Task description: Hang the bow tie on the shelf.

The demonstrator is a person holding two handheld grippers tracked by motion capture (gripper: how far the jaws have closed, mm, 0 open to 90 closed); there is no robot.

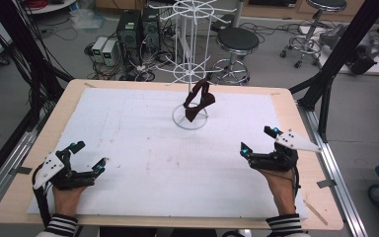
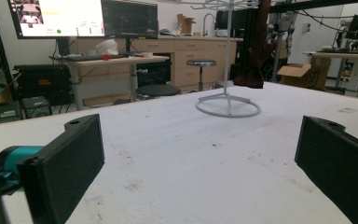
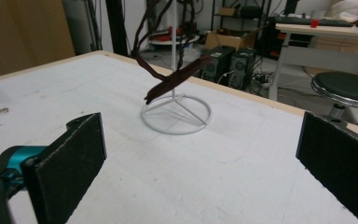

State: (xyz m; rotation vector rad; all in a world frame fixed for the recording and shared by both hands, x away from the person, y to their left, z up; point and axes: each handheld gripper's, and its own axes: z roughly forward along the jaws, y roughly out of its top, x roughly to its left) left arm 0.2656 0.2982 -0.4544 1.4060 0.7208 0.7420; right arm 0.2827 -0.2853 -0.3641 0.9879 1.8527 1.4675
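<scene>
I am holding my left gripper [image 1: 90,154] low over the white sheet [image 1: 143,163], near my side of the table [image 1: 39,148]. Its jaws are standing wide apart. Nothing is sitting between them, and I am only seeing the bare white sheet in the gap. One black finger [image 2: 63,163] is rising at the left of the left gripper view and the other one is rising at the right.

I am holding my right gripper [image 1: 257,140] low over the sheet too, on the other side of the table. Its jaws are also standing wide apart with nothing in them. In the right gripper view, one black finger [image 3: 70,154] is showing at the left and the other at the right, with white sheet between them.

The white wire stand [image 1: 191,59] is standing far ahead of my fingers, toward the far edge of the table. Its round ring foot [image 3: 176,114] is resting flat on the sheet. It is sitting well apart from both grippers, ahead of the gap between the two of them.

A dark red-brown strap [image 1: 199,101] is hanging from the stand. It is looping down beside the pole, and its low end is hanging just over the ring foot. In the right gripper view the strap [image 3: 175,79] is showing straight ahead, above the gap between my fingers. In the left gripper view it [image 2: 257,51] is hanging ahead and a bit to the right. My fingers are not touching it.
</scene>
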